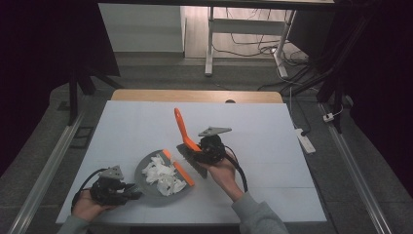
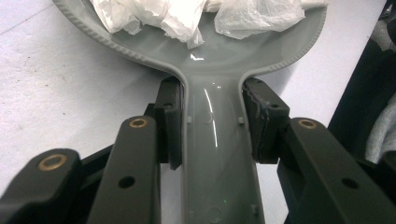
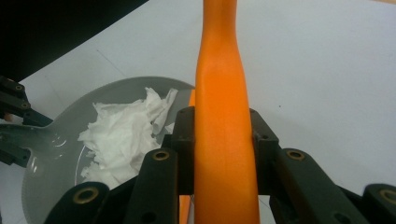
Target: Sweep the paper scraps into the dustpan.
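A grey dustpan (image 1: 146, 187) lies on the white table, holding several crumpled white paper scraps (image 1: 163, 175); an orange strip (image 1: 179, 169) runs along its open edge. My left gripper (image 1: 130, 192) is shut on the dustpan's handle (image 2: 217, 154), its pads (image 2: 169, 122) pressing both sides. The scraps (image 2: 154, 14) lie in the pan just ahead. My right gripper (image 1: 198, 150) is shut on a brush's orange handle (image 3: 224, 140), which rises tilted to the upper left (image 1: 180, 119). The brush's dark head (image 1: 191, 161) rests by the orange strip. The pan (image 3: 56, 158) and scraps (image 3: 123, 137) appear left of that handle.
The white table cover (image 1: 146, 122) has free room at the back and on both sides, with a wooden edge (image 1: 195, 95) behind it. A white power strip (image 1: 306, 141) lies on the floor at the right. Desk legs (image 1: 209, 44) and cables stand farther back.
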`<state>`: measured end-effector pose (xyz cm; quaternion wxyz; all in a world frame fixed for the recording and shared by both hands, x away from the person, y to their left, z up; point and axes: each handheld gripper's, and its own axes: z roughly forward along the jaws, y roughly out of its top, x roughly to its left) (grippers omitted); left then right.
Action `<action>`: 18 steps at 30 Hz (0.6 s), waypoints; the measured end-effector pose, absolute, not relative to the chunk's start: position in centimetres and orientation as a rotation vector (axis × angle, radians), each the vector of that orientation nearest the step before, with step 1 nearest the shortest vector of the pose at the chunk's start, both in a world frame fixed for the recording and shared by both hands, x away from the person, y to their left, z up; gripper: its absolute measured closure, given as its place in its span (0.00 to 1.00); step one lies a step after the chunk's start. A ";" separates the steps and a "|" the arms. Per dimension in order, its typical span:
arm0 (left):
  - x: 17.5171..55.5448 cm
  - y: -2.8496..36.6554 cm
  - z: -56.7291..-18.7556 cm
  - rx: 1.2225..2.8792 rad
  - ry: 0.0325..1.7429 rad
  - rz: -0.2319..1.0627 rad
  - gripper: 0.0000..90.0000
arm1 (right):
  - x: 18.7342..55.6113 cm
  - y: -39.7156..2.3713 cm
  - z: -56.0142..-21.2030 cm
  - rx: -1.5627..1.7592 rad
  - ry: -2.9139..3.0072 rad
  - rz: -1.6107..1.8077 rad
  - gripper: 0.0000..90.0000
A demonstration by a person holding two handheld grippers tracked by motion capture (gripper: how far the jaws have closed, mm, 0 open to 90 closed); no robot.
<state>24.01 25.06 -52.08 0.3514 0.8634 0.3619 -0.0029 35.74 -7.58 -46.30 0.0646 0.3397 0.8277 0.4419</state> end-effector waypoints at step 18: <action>24.1 24.7 -52.1 2.270 0.934 -0.002 0.69 | 39.6 -4.8 -49.7 1.128 2.566 1.197 0.78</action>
